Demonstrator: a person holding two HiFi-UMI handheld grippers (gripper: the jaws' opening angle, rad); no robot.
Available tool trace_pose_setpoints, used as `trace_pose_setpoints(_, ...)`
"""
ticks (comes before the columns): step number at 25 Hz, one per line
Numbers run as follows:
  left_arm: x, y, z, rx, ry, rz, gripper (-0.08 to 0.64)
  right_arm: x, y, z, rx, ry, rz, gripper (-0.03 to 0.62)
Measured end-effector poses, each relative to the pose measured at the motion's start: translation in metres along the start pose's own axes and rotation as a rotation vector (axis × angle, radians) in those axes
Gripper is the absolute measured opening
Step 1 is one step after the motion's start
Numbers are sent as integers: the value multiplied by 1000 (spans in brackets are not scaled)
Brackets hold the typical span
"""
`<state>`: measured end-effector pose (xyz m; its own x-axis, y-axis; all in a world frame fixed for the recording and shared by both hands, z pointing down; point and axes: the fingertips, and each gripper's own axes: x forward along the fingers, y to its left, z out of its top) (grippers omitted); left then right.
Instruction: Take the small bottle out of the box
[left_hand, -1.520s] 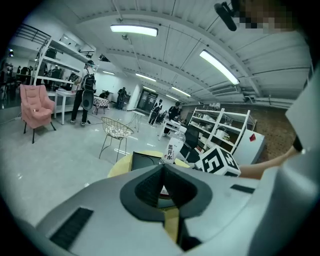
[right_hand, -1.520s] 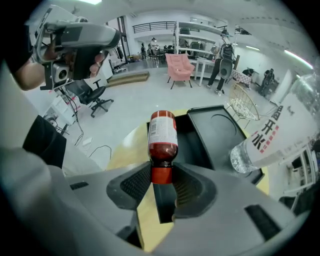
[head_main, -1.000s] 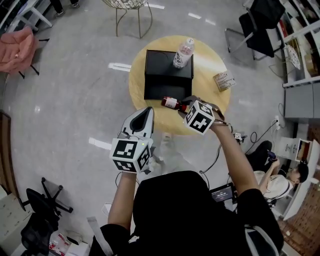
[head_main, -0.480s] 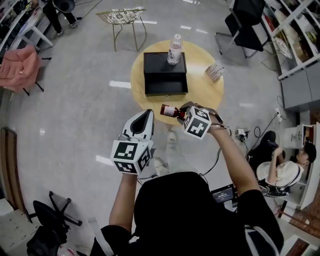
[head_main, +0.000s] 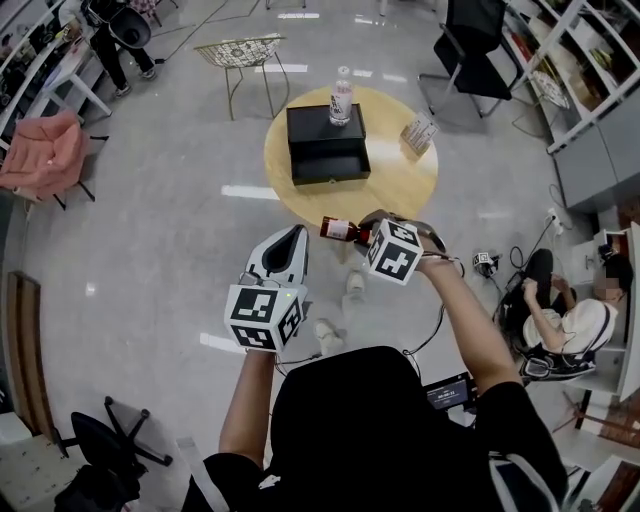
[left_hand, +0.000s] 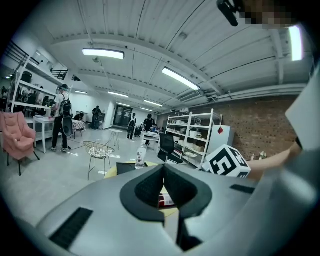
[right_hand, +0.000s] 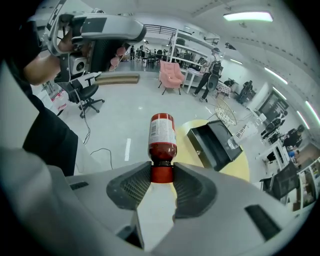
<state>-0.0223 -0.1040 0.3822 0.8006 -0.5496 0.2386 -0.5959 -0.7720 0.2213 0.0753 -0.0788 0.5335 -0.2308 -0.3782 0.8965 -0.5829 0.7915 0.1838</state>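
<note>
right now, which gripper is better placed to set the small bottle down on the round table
Right. The right gripper clamps the small red bottle by its cap, clear of the black box, near the round table's edge. The left gripper is shut on nothing, farther back.

Moved: right gripper (head_main: 361, 231), clamped on cap of small red bottle with white label (head_main: 338, 229), drawn back from round wooden table (head_main: 400, 185). Second ago bottle hung over tabletop just before open black box (head_main: 327, 146); now at table's near rim. Table and box farther off, higher in head view.
</note>
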Motion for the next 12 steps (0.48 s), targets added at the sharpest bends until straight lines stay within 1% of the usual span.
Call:
trace_pose_setpoints(4, -16, -9, 1, 2, -16, 0, 11, -10, 14, -1, -1, -3, -11, 130)
trace_pose_setpoints(8, -20, -18, 1, 7, -23, -6, 11, -19, 24, -3, -1, -7, -15, 130)
trace_pose_setpoints(12, -24, -35, 3, 20, -36, -20, 11, -31, 33, -10, -7, -6, -24, 130)
